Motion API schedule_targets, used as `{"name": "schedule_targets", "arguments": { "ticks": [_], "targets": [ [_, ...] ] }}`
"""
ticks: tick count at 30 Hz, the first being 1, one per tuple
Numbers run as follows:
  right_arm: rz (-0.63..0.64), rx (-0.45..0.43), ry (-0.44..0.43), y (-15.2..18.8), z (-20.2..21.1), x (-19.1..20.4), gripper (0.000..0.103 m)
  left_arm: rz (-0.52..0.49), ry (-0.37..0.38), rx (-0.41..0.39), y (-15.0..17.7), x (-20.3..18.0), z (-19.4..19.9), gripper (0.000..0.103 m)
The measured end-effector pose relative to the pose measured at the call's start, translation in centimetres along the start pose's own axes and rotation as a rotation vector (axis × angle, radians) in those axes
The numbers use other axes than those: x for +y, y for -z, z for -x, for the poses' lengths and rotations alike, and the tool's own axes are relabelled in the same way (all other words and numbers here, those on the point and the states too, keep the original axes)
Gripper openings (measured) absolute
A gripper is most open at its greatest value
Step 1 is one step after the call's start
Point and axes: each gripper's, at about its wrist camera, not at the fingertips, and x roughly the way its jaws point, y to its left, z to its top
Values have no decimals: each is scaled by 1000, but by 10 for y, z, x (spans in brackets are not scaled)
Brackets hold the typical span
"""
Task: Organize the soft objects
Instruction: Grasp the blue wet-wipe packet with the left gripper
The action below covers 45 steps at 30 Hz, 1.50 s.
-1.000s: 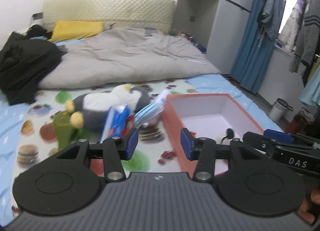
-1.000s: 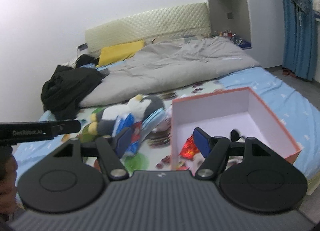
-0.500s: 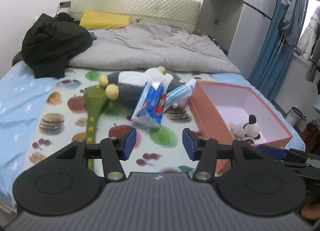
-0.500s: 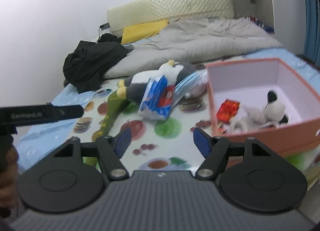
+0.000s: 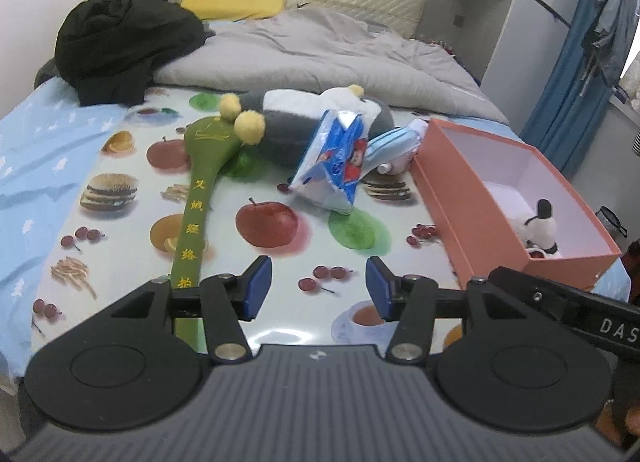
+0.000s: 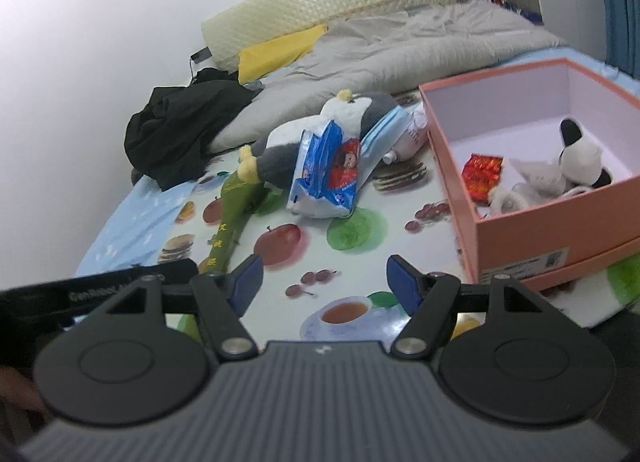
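Observation:
A grey and white plush penguin point(image 5: 304, 118) point(image 6: 352, 118) lies on the fruit-print sheet point(image 5: 272, 254). A blue and white tissue pack point(image 5: 334, 162) point(image 6: 324, 174) leans against it, with a blue face mask point(image 5: 394, 142) point(image 6: 380, 138) beside. A long green padded mallet point(image 5: 200, 182) point(image 6: 232, 218) lies to the left. The orange box point(image 5: 472, 214) point(image 6: 532, 230) on the right holds a black and white plush dog point(image 5: 540, 226) point(image 6: 576, 158) and a red packet point(image 6: 482, 176). My left gripper point(image 5: 318, 286) and right gripper point(image 6: 322, 282) are open and empty, above the near sheet.
A grey duvet point(image 5: 340, 50), black clothing point(image 5: 120, 38) and a yellow pillow point(image 5: 232, 8) lie at the far end of the bed. Blue curtains point(image 5: 576, 74) hang at the right. A small white bottle point(image 6: 404, 146) lies by the box.
Both grippers have pulled back and risen away from the box and toys. The view now looks down on the sheet from farther off. Both stay open and empty.

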Motion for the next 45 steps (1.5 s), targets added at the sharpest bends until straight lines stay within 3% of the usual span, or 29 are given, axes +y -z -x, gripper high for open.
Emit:
{"name": "schedule_targets", "arguments": {
  "ticks": [11,19,23,33,45],
  "targets": [
    [-43,-25,-15,-32,-66,8,70,-16,-31,-44,-26,19,-68,66],
    [-161,-26,17,-64,-141,-8,69,-38,64,-45,-45,26,-134,78],
    [-214,-18,59,-74,-178,-17,59,-54,98,-42,-50,27,-164,85],
    [-397,-6,126,-85,-251,-54,50,-51,138,-46,-65,23,-228,86],
    [-458,20,107,-87,-305,-76,46,-67,159,-27,-83,20,-285,81]
  ]
}}
